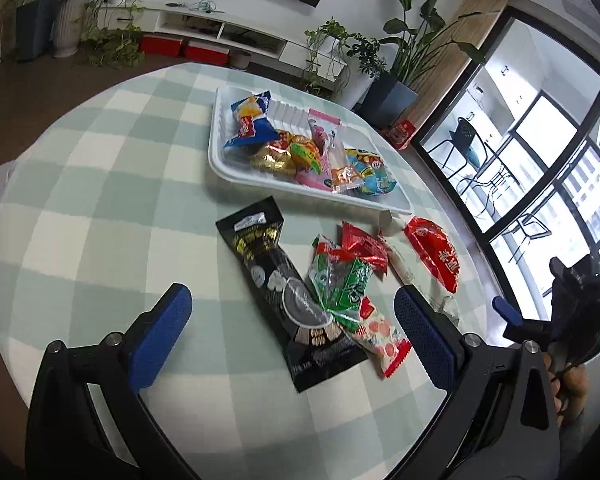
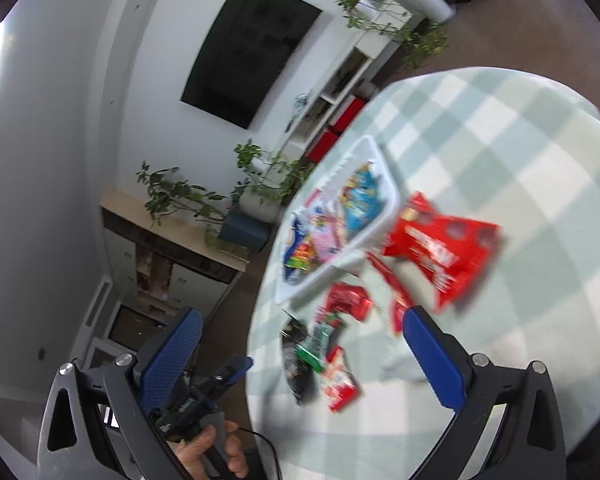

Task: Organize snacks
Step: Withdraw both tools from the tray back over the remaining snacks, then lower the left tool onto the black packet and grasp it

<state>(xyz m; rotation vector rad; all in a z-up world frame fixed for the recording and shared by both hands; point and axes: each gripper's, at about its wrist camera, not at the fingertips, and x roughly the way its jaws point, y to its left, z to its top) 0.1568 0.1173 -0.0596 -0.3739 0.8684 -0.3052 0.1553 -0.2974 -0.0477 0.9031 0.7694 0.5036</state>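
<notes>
A white tray (image 1: 220, 148) on the checked table holds several bright snack packets, a blue one (image 1: 250, 120) among them. In front of it lie loose packets: a long black one (image 1: 276, 280), a green one (image 1: 340, 280), a small red one (image 1: 364, 244), a larger red bag (image 1: 432, 252) and a red-and-white one (image 1: 384, 336). My left gripper (image 1: 292, 294) hovers open over the black packet, gripping nothing. The right wrist view is blurred: my right gripper (image 2: 302, 316) is open and empty, near the loose packets, the red bag (image 2: 440, 248) and the tray (image 2: 384, 196).
The table is round, with a green-and-white checked cloth (image 1: 100, 184); its edge curves close by on the right. The right gripper (image 1: 512, 312) and a hand (image 1: 572, 380) show at the right. Potted plants (image 1: 404, 60), a low white cabinet (image 1: 220, 28) and large windows stand beyond.
</notes>
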